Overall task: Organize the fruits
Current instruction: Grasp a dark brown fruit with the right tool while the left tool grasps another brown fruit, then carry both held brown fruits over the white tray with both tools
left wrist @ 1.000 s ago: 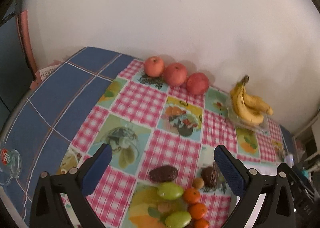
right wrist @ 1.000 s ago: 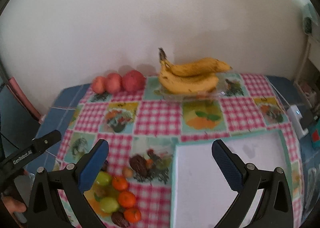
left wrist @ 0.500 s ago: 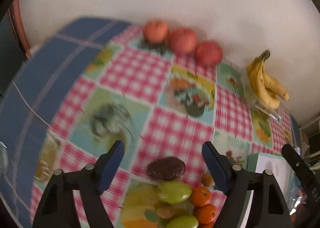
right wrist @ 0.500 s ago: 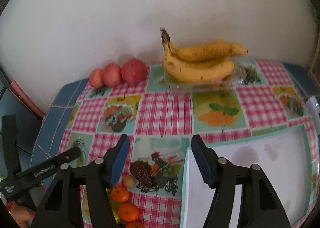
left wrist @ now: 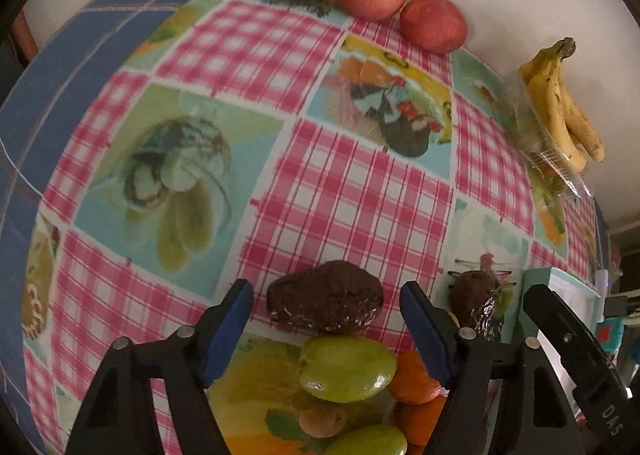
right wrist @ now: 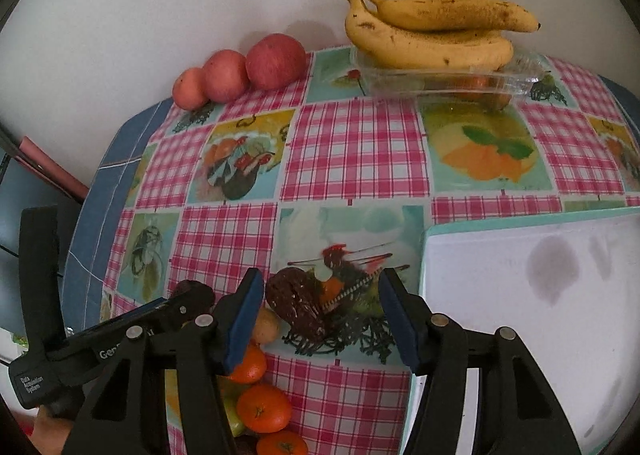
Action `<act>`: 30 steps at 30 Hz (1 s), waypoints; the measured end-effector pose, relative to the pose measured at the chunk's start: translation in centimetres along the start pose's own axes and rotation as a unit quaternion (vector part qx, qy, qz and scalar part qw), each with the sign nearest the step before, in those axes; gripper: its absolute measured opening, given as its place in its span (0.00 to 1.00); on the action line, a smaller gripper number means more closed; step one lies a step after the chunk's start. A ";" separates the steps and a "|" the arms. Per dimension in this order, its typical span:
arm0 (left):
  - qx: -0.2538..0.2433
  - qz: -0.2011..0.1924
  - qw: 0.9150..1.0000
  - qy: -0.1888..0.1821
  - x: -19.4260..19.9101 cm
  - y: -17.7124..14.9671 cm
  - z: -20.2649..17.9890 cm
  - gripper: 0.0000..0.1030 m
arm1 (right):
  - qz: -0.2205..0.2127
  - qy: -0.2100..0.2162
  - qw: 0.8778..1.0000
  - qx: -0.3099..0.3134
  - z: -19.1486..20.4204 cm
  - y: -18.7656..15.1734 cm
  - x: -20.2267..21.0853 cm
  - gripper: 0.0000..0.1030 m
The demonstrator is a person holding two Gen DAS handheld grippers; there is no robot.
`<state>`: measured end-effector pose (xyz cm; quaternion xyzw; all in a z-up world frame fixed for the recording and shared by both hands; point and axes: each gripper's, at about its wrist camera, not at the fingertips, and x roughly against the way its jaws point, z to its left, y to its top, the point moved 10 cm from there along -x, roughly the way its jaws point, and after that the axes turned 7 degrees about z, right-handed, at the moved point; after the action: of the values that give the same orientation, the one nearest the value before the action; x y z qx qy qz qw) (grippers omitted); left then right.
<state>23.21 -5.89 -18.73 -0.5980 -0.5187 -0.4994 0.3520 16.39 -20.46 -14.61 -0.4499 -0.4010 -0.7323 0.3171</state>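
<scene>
My left tool [left wrist: 326, 307] is spread open with its blue pads on either side of a dark wrinkled avocado [left wrist: 325, 302], not touching it. Just behind that lie a green mango [left wrist: 348, 369] and the oranges [left wrist: 416, 379]. My right tool [right wrist: 320, 295] is open too, flanking a second dark avocado [right wrist: 298, 305] on the checked tabletop [right wrist: 356, 155], with a white tray [right wrist: 532, 295] just beside. Against the wall sit three apples [right wrist: 240, 71] and bananas [right wrist: 432, 31].

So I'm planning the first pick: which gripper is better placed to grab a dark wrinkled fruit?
Left hand-held gripper: open, its dark fruit centred between the fingers. The right sits off-centre.
</scene>
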 end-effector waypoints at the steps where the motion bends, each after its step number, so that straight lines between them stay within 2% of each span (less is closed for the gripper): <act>1: -0.002 -0.002 1.000 0.003 0.1 0.0 0.0 0.70 | 0.000 0.000 1.000 0.000 0.0 0.0 -0.1 0.59; 4: 0.001 -0.003 1.000 -0.002 0.3 0.0 0.0 0.60 | 0.002 0.002 1.000 0.000 0.1 -0.2 -0.2 0.59; 11: 0.007 -0.008 1.000 -0.007 0.2 0.5 -0.2 0.59 | 0.012 -0.001 1.000 -0.001 0.2 -0.5 -1.1 0.59; 16: 0.029 -0.022 0.999 0.008 1.2 0.8 1.5 0.59 | 0.030 0.001 1.000 0.009 1.1 -1.2 -2.3 0.59; 23: 0.048 -0.044 0.998 0.004 2.8 2.0 2.9 0.59 | 0.038 0.004 0.999 0.016 1.7 -1.6 -3.4 0.49; 27: 0.047 -0.050 0.998 0.002 3.2 1.6 2.7 0.59 | 0.040 0.010 0.999 0.014 1.8 -1.8 -3.9 0.39; 30: 0.048 -0.054 0.997 0.001 3.3 1.8 2.2 0.59 | 0.038 0.017 0.999 0.008 1.8 -1.7 -3.9 0.37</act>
<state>25.39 -3.32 -15.97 -0.5514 -0.5732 -0.4924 0.3533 17.25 -17.66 -18.18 -0.4494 -0.3840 -0.7242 0.3551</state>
